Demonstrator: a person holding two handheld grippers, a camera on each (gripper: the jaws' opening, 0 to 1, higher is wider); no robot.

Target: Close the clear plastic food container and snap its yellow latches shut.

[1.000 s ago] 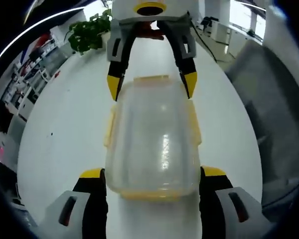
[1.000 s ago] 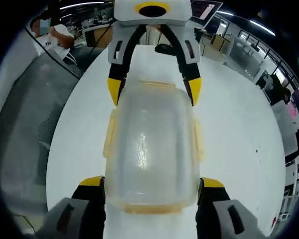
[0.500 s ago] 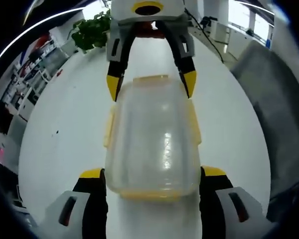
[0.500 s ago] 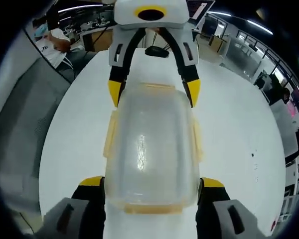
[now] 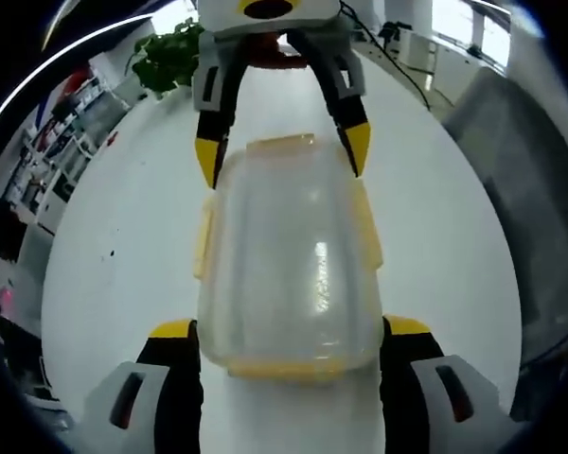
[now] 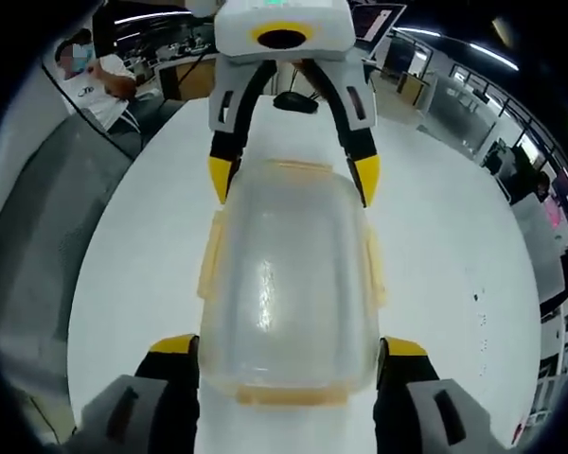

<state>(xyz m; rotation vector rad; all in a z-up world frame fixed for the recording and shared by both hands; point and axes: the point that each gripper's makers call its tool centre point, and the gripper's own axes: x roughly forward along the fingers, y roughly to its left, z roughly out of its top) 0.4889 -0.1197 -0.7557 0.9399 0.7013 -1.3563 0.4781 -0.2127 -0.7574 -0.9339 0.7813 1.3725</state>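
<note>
A clear plastic container (image 5: 284, 255) with its lid on is held lengthways between my two grippers over the white table (image 5: 104, 236). My left gripper (image 5: 290, 328) presses both jaws against the sides of its near end. My right gripper (image 5: 282, 156) clasps the far end. In the right gripper view the container (image 6: 289, 274) has my right gripper (image 6: 289, 345) at its near end and the left gripper (image 6: 293, 179) at the far end. Yellow latches (image 5: 204, 241) (image 6: 374, 270) stick out along the long sides. Another latch (image 5: 289, 367) runs across the near end.
A potted plant (image 5: 170, 57) stands at the table's far end and a grey chair back (image 5: 525, 180) rises to the right. A black mouse-like object (image 6: 293, 101) lies on the table (image 6: 454, 246) behind the left gripper. A person (image 6: 95, 76) sits at the upper left.
Both views have shifted slightly with the hands. The container stays clasped at both ends, and the opposite gripper sits a little higher in the left gripper view.
</note>
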